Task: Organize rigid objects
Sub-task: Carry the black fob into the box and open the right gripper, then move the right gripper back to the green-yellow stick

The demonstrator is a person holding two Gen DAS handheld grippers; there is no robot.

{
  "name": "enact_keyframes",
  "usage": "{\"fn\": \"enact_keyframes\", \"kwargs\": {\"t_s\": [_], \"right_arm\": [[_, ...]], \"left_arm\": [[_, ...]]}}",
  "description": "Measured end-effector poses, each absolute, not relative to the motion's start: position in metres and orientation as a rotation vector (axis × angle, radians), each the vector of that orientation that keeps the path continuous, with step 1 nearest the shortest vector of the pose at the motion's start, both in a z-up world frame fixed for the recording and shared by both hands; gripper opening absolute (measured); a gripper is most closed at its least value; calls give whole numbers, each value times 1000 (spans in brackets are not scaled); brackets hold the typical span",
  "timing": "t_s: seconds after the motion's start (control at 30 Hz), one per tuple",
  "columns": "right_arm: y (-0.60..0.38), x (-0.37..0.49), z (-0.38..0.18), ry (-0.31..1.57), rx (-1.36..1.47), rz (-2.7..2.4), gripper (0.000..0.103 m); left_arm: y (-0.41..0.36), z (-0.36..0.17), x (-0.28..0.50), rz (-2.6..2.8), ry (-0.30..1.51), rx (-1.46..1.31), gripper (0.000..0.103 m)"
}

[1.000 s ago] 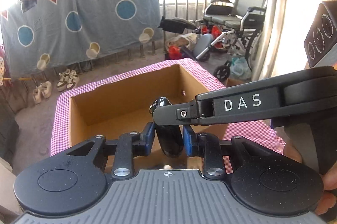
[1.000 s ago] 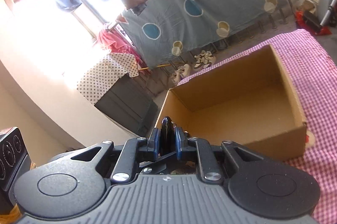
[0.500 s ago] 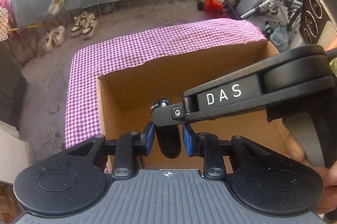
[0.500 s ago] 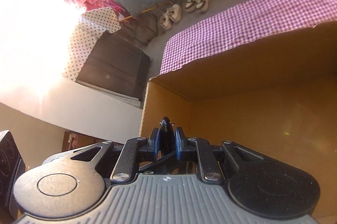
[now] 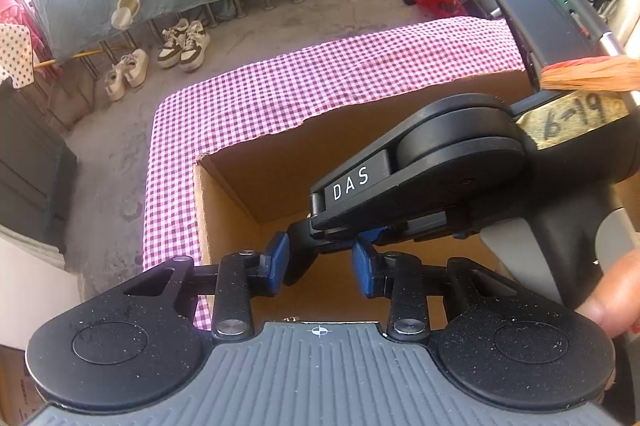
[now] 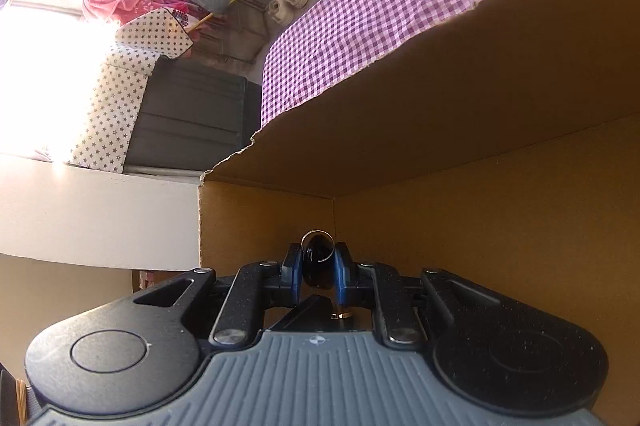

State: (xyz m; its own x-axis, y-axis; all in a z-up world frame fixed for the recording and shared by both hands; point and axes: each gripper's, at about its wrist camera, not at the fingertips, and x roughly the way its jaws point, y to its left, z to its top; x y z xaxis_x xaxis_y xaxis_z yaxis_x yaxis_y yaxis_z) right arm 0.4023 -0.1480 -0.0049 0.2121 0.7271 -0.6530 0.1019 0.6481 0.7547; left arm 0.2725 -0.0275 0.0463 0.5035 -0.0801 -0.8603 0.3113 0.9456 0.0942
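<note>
Glossy black oval key fob (image 6: 318,264) with a metal ring sits clamped in the right gripper (image 6: 318,268), inside the brown cardboard box (image 6: 500,226) near its corner. The left gripper (image 5: 320,262) hangs with fingers apart, holding nothing. Placing step, I judge; next, release.

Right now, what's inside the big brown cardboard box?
Inside the brown cardboard box the right gripper holds a small black fob with a metal ring. Bare cardboard shows around it; the grippers cover the floor beneath.

Matt brown cardboard box (image 6: 500,210); woven checked tablecloth (image 5: 320,82); glossy black key fob (image 6: 317,266) with shiny metal ring (image 6: 316,235) between matt blue pads (image 6: 297,266).
</note>
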Motion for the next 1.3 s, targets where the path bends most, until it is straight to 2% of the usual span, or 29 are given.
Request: {"fn": "enact_keyframes", "kwargs": {"t_s": [0.4, 0.8, 0.93, 1.07, 1.3], "right_arm": [[-153, 398, 6, 1287, 831, 501, 19], [-208, 317, 95, 1094, 814, 619, 20], [-239, 267, 119, 1007, 825, 669, 20], [-282, 206, 123, 912, 889, 658, 20], [-325, 107, 75, 841, 965, 494, 20]], "left_arm": [[-25, 64, 264, -246, 990, 190, 36], [-20, 116, 202, -325, 850, 110, 39], [-23, 127, 163, -376, 786, 115, 47], [-33, 117, 127, -445, 780, 111, 48], [-63, 64, 73, -577, 829, 103, 48]]}}
